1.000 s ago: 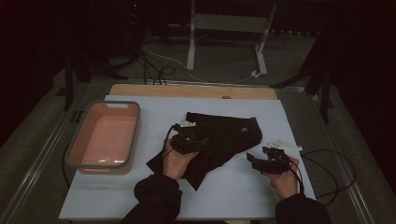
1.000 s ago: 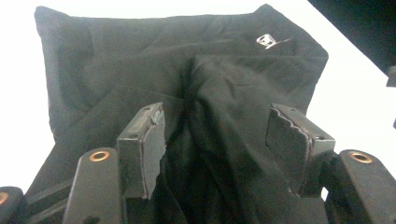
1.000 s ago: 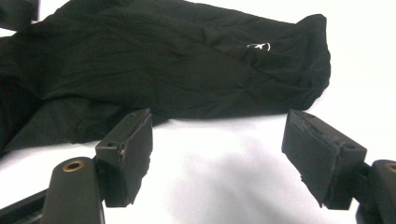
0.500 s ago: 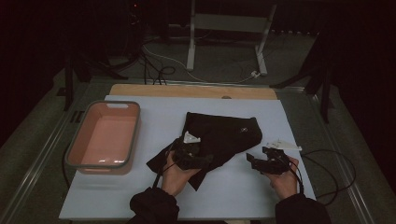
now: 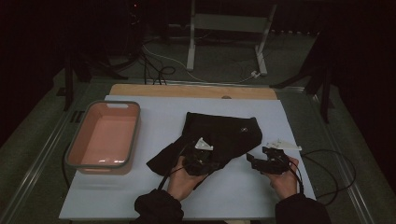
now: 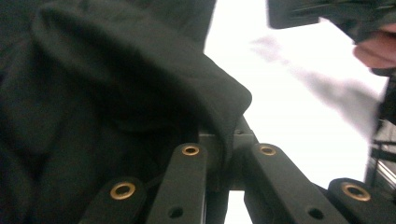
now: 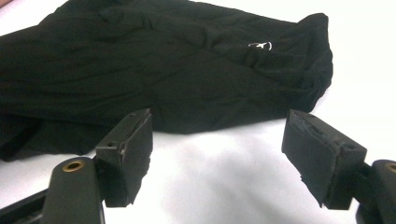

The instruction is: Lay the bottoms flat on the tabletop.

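Note:
A black garment (image 5: 224, 133) with a small white logo (image 7: 260, 45) lies crumpled in the middle of the white table (image 5: 154, 196). My left gripper (image 5: 209, 158) sits at the garment's near edge. In the left gripper view its jaws (image 6: 224, 140) have just been closing, and they now pinch a fold of the black cloth (image 6: 93, 93), which drapes over their tips. My right gripper (image 5: 256, 161) hovers just right of the garment, pointing at it. Its pads (image 7: 126, 149) stand wide apart over bare table, with the garment (image 7: 187, 65) a little beyond them.
A pink tub with a grey rim (image 5: 135, 135) stands at the table's left. A wooden strip (image 5: 187, 91) runs along the far edge. A black cable (image 5: 327, 163) loops off the right side. A metal stand and floor cables lie beyond the table.
My left hand has slid right and nearer to the person along the garment's near edge, and the cloth there has bunched up. The right hand has stayed put.

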{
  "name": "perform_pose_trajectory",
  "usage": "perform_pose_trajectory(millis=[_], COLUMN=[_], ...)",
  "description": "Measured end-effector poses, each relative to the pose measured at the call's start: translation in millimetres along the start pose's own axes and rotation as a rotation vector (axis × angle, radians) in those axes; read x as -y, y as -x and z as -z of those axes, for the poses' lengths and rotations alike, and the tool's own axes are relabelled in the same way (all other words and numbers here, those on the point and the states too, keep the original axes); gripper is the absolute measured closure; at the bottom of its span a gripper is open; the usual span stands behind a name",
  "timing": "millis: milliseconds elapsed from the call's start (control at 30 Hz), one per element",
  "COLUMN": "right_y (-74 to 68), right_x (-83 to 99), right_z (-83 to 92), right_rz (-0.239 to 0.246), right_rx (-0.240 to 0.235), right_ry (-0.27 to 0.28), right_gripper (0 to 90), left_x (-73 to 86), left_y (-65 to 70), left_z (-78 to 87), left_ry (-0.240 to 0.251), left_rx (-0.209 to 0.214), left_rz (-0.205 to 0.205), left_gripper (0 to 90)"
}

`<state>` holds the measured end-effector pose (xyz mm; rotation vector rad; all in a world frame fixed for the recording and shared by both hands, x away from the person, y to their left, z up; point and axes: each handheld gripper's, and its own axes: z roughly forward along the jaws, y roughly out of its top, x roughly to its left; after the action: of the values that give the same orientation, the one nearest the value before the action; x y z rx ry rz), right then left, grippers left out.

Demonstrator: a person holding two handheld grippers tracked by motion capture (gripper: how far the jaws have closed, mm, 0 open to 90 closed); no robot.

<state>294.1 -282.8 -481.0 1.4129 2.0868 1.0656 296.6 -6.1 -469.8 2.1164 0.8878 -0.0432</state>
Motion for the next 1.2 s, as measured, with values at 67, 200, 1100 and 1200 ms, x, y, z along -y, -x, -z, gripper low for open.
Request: perform_pose_trajectory(millis=[67, 200, 1100, 1200], right_y=[0.0, 0.3, 0.7, 0.4], right_x=[0.0, 0.0, -0.3, -0.1], right_z=[0.0, 0.2, 1.0, 0.5], right_rz=[0.0, -0.002, 0.0, 0.005], right_rx=[0.0, -0.001, 0.004, 0.004], right_ry=[0.0, -0.001, 0.003, 0.001], right_gripper=[24.7, 24.7, 24.7, 24.7], left_x=[-3.0, -8.2, -1.6, 2.6], left_y=[6.4, 17.9, -10.2, -26.8], left_z=[1.7, 5.6, -0.8, 2.7], left_ry=[0.01, 0.026, -0.021, 0.0], left_rx=[0.031, 0.079, 0.0, -0.079], left_rz=[-0.006, -0.022, 0.053, 0.113], left_gripper=[88.5, 88.5, 81.5, 68.1])
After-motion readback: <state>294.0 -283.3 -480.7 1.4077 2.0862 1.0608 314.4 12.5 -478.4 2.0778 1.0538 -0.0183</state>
